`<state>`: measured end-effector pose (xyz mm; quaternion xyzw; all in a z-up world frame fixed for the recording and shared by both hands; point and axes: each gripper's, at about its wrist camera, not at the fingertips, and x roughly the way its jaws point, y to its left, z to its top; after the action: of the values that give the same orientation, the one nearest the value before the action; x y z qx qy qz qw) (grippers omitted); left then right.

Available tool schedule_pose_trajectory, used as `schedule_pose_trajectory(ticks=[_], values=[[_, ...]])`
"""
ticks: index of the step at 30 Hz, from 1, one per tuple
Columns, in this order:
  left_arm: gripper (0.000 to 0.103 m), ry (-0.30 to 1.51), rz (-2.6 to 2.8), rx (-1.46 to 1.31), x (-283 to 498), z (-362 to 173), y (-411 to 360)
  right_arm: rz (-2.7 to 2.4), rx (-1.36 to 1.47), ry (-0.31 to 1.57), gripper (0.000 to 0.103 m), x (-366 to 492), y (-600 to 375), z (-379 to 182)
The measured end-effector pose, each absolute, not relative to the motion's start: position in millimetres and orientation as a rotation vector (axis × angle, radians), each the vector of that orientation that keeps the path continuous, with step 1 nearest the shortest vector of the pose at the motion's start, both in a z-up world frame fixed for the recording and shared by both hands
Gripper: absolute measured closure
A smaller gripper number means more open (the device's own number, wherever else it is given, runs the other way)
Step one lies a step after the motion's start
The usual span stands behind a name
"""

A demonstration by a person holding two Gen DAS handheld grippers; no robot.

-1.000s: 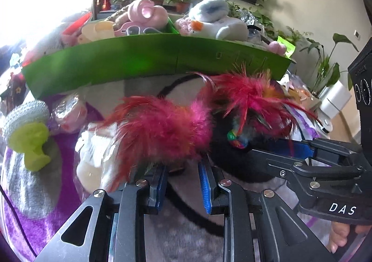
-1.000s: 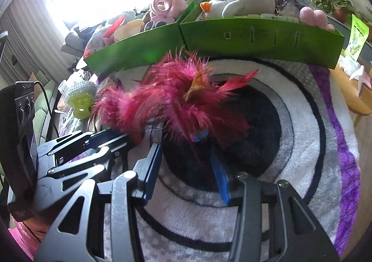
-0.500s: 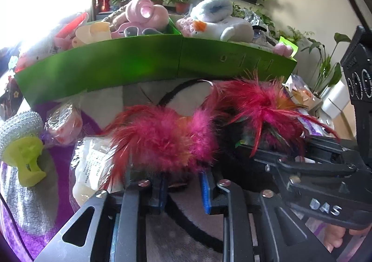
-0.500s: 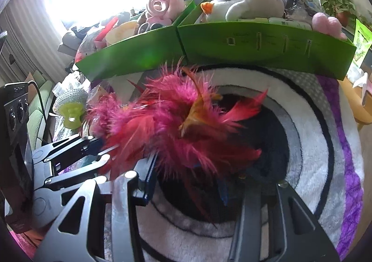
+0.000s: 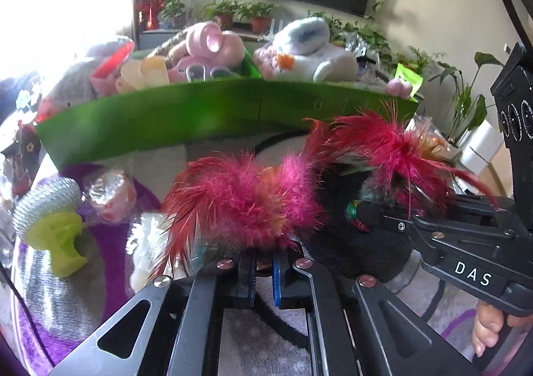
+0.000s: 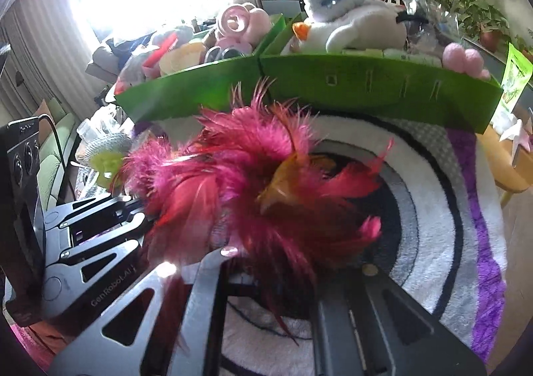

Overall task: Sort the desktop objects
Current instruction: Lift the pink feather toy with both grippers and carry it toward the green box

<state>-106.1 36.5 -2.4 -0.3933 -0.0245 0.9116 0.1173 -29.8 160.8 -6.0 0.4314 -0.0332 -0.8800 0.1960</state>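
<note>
Down at the bottom centre of the left wrist view, the left tool (image 5: 264,271) has its blue pads drawn almost together, pinching the underside of a pink feather bunch (image 5: 246,199) that fluffs out just above them. From the right edge of that view the right tool (image 5: 383,212) reaches in, its tips buried in a second, redder feather bunch (image 5: 393,149); a person's fingers (image 5: 483,329) wrap its handle at lower right. In the right wrist view those feathers cover the tips completely, so the pinch itself is hidden, though the jaws are closed down on the plumage. The two bunches sit side by side, touching, over the dark centre of a round ringed rug (image 6: 433,209) in white, grey and purple. Behind them, across the upper middle of both views, stand two green bins (image 5: 166,116) filled with soft toys, including a white plush duck (image 5: 309,56). At the left, a lime-green stand holding a silver scouring ball (image 5: 50,209) rests beside a wrapped packet (image 5: 110,192).
</note>
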Motion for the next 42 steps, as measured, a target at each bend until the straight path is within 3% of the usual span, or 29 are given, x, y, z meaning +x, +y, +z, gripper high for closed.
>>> schedule_pose_trajectory(ticks=[18, 42], values=[[0.097, -0.118, 2.691, -1.038, -91.1, 38.6, 25.3, -2.454, 1.066, -0.102, 0.096, -6.1, 150.2, 42.7], [0.097, -0.158, 2.786, -0.922, -117.2, 86.0, -21.4, -2.459, 0.984, -0.050, 0.096, -36.5, 113.2, 95.3]])
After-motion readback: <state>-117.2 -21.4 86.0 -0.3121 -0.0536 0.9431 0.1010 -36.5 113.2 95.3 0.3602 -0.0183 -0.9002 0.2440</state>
